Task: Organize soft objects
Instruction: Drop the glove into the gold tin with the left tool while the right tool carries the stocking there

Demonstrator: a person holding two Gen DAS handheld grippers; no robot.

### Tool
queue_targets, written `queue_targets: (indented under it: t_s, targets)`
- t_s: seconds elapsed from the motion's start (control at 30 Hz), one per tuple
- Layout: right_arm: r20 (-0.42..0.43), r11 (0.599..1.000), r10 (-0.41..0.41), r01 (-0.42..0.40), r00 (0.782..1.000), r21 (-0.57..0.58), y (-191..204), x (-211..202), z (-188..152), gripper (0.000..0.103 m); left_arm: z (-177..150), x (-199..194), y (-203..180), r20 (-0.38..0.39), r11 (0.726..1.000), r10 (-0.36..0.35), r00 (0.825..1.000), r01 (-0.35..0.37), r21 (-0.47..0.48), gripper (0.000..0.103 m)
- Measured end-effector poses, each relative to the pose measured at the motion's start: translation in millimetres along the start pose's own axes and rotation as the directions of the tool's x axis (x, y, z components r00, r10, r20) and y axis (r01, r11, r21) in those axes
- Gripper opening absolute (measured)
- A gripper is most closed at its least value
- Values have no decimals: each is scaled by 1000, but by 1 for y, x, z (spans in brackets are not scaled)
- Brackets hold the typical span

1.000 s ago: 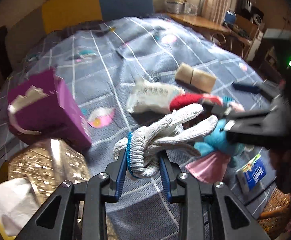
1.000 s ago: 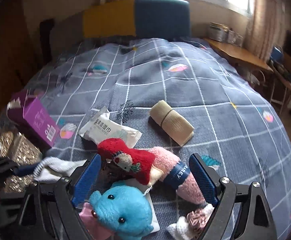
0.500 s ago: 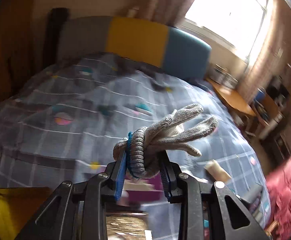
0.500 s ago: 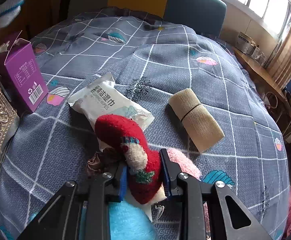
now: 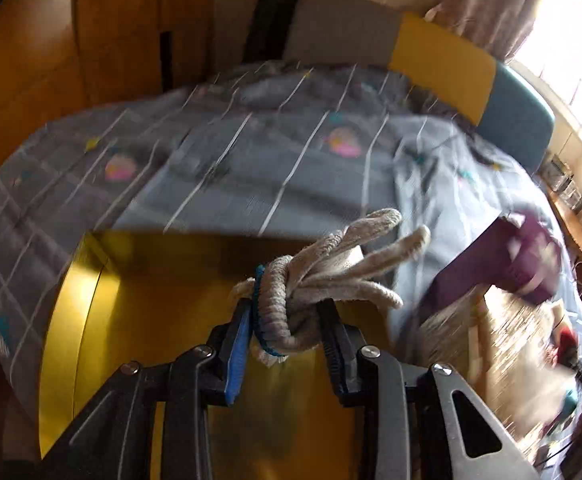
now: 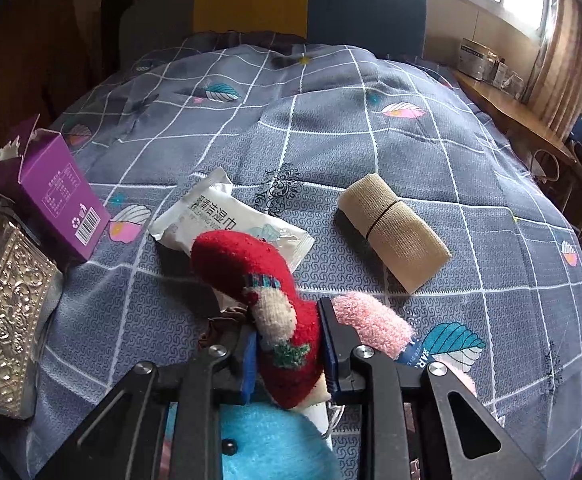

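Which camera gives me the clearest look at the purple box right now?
The right wrist view: the purple box stands sharp at the left on the bedspread, torn top and barcode visible. In the left wrist view it is a motion-blurred purple shape at right, behind the glove.
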State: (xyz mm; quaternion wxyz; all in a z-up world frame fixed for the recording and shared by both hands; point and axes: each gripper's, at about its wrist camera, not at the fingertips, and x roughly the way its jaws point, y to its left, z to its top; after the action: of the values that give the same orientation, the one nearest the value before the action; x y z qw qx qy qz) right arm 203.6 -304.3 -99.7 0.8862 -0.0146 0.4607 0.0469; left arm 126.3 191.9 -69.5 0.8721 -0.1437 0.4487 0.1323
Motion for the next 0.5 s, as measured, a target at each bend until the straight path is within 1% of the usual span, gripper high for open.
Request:
queue_targets:
  t_s: [0.07,0.13,0.17,0.2,0.27,0.37,0.5]
  targets:
    - [-7,1000,13,-13,1000,27,4,-4,3,25,-17,4,9,-22,1000,14,1000,-14,-4,38]
    - [-12,999,25,-25,1000,46,8,-9,8,25,-30,8,15,-50,1000,7,999,-6,5,40]
    - [-15,997,41,-40,999,59,10,-12,12,25,-38,7,18,-54,1000,16,998,-15,12,43]
    - [-14,996,55,-54,998,73,13,-15,16,25,-45,6,19,-56,1000,17,998,-16,21,44]
    - [-10,993,65,-64,998,95,18,-22,25,25,-52,3,20,-50,1000,8,999,-8,15,45]
    - [11,987,113,-114,994,116,31,-35,41,25,-60,-9,21,-26,1000,-25,999,25,8,45]
    - [40,980,164,-168,986,109,61,-50,67,25,-67,-25,16,1,997,-64,998,64,39,45]
